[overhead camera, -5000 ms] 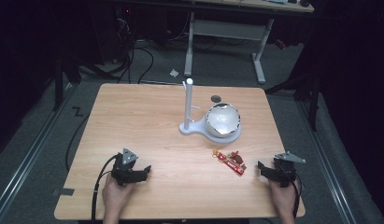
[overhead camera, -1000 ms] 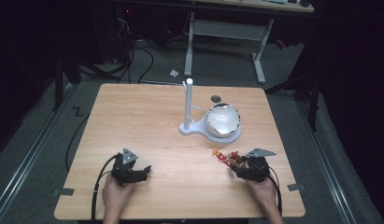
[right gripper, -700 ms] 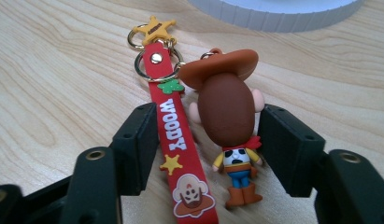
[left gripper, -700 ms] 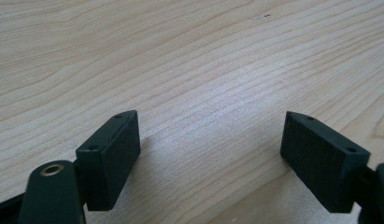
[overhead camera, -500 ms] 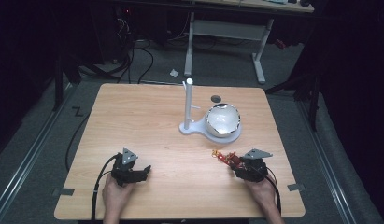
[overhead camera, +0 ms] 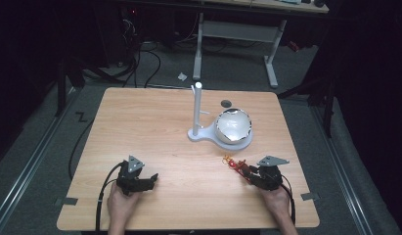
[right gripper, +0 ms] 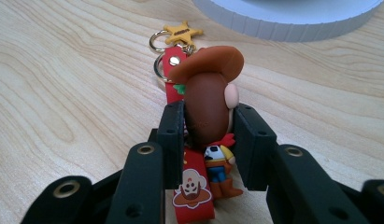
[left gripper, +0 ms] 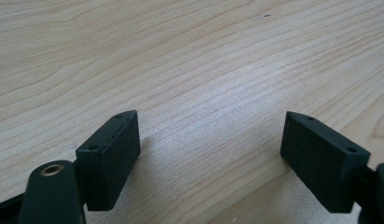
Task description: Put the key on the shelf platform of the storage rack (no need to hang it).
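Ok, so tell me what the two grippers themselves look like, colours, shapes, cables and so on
Both are black. The left gripper has two blocky, rectangular jaws with small screw holes and a brass-ringed hole on its linkage. The right gripper has the same jaws on link arms with metal-ringed pivot holes. Each carries a grey three-cornered plate on top and trails a black cable. No sleeves show on the forearms.
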Demonstrator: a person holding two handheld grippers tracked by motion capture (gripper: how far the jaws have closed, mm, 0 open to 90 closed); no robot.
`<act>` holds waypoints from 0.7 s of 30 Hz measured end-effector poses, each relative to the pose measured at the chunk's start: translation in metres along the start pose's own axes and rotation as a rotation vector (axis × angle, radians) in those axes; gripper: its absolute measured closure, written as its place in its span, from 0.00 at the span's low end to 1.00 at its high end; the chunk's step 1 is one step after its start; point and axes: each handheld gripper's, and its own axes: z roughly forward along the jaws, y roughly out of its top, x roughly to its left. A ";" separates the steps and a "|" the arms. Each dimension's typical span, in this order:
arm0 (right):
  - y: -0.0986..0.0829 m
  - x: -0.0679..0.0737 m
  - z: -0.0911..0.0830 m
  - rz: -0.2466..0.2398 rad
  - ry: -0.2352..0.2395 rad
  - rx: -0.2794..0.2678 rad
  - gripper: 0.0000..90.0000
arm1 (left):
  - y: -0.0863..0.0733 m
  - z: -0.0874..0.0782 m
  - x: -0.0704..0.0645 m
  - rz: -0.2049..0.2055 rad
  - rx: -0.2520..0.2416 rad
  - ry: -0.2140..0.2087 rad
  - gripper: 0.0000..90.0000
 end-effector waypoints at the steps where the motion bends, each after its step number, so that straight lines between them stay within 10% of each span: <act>1: 0.000 0.001 0.000 -0.002 -0.003 -0.005 0.74 | 0.000 0.000 0.000 0.000 0.000 0.000 0.22; 21: 0.017 -0.009 -0.045 0.042 0.027 -0.168 0.74 | 0.000 0.000 0.000 0.000 0.000 0.000 0.22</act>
